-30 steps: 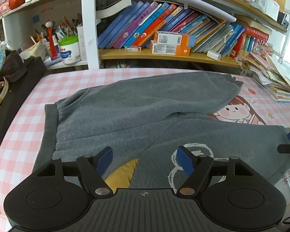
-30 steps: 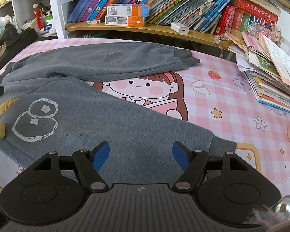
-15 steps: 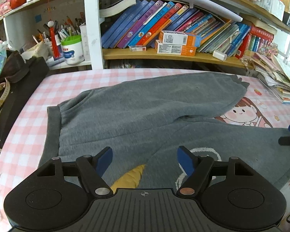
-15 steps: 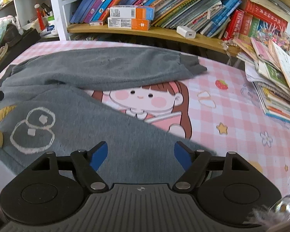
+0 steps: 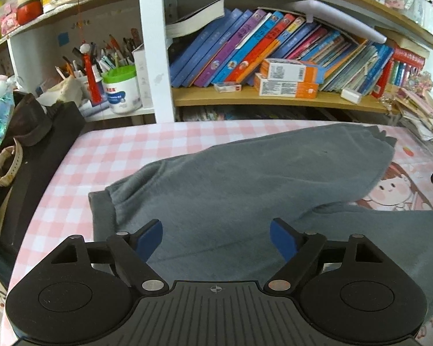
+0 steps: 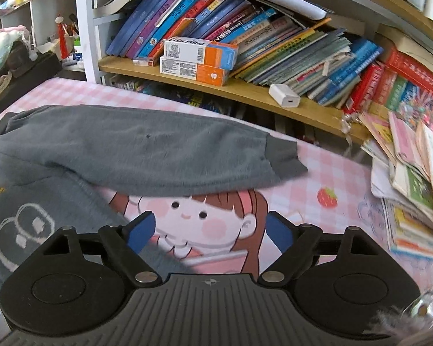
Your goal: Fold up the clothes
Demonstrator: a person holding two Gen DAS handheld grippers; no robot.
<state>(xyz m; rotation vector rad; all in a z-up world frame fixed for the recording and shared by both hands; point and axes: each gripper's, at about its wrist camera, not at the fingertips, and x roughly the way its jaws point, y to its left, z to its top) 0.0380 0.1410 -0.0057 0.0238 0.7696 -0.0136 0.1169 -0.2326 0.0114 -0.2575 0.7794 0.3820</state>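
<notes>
Grey fleece trousers lie spread flat on the pink checked table cover, legs apart in a V. My left gripper is open and empty, low over the waistband end. My right gripper is open and empty, over the cartoon girl print between the two legs. In the right wrist view the far leg ends in a dark cuff; the near leg carries a white outline print.
A bookshelf full of books runs along the table's back edge. A stack of magazines sits at the right. A black case with a strap lies at the left. A pen pot and green-lidded jar stand back left.
Both grippers have moved forward toward the shelf. The left one passed over the yellow and white print to the waistband; the right one left the near leg for the gap between legs.
</notes>
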